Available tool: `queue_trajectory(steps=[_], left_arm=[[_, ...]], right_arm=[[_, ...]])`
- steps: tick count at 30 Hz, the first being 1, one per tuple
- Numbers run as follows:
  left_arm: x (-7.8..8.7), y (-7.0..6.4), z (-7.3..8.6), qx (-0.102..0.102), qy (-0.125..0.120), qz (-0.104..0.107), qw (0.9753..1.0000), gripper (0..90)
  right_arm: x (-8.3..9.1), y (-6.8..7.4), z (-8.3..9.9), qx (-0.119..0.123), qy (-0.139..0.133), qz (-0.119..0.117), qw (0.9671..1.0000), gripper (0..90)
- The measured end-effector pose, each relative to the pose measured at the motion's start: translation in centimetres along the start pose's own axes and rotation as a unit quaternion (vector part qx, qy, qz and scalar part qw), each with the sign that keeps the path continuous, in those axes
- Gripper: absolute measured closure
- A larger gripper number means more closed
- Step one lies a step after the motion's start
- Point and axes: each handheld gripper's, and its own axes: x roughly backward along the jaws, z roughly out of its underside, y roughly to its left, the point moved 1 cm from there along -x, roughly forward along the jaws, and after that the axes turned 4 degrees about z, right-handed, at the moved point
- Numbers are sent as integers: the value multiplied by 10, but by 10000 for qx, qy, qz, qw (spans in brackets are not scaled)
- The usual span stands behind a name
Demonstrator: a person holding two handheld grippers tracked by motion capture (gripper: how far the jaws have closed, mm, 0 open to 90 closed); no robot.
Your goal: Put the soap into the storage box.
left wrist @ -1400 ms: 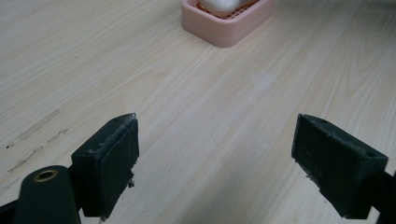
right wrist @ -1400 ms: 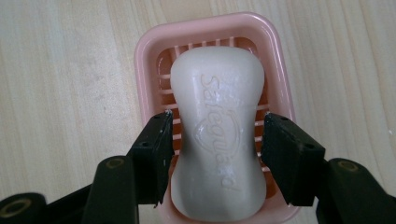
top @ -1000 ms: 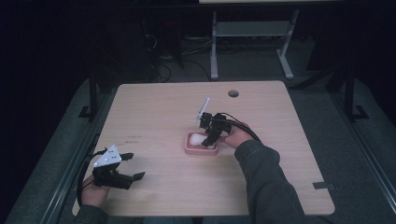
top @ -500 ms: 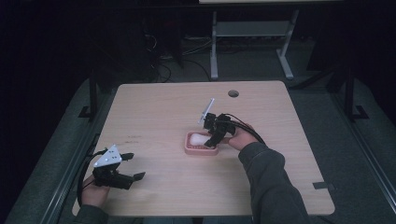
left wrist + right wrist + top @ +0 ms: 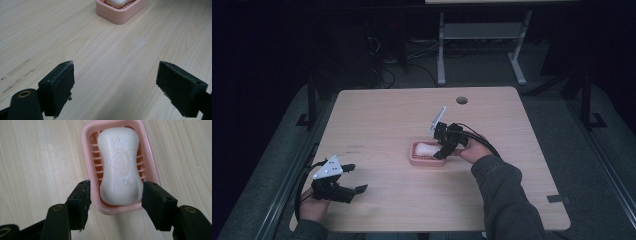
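Note:
A pink soap dish [image 5: 422, 159] lies near the middle of the table with a white bar of soap [image 5: 426, 148] in it. My right gripper [image 5: 443, 153] reaches down onto the dish's right end. In the right gripper view the jaws sit narrowed against both sides of the dish's [image 5: 86, 150] near end, with the soap [image 5: 121, 165] between them. My left gripper [image 5: 353, 178] rests at the table's front left, held by a hand, wide open with bare table between its jaws. The left gripper view catches the dish [image 5: 120, 15] far ahead.
The wooden table [image 5: 377, 120] has a round cable hole [image 5: 461, 100] near its far edge. Faint scuff marks [image 5: 352, 148] lie left of the dish. A metal desk frame [image 5: 482, 40] stands on the floor beyond the table.
My right gripper shifted slightly at the dish's right end. The dish, the soap and my left gripper stayed where they were.

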Motion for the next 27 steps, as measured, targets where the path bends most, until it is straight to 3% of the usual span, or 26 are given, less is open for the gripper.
queue_trajectory(steps=[13, 21, 27], left_arm=[[-1, 0, 0, -18, 11, -2, 10000, 148], [-1, 0, 0, -25, 15, -2, 10000, 148], [-1, 0, 0, -33, 24, 1, 10000, 148]], right_arm=[[6, 2, 15, -122, -70, -4, 9999, 380], [12, 9, 19, -33, -105, 74, 9999, 377], [13, 10, 30, -143, -178, 75, 9997, 376]])
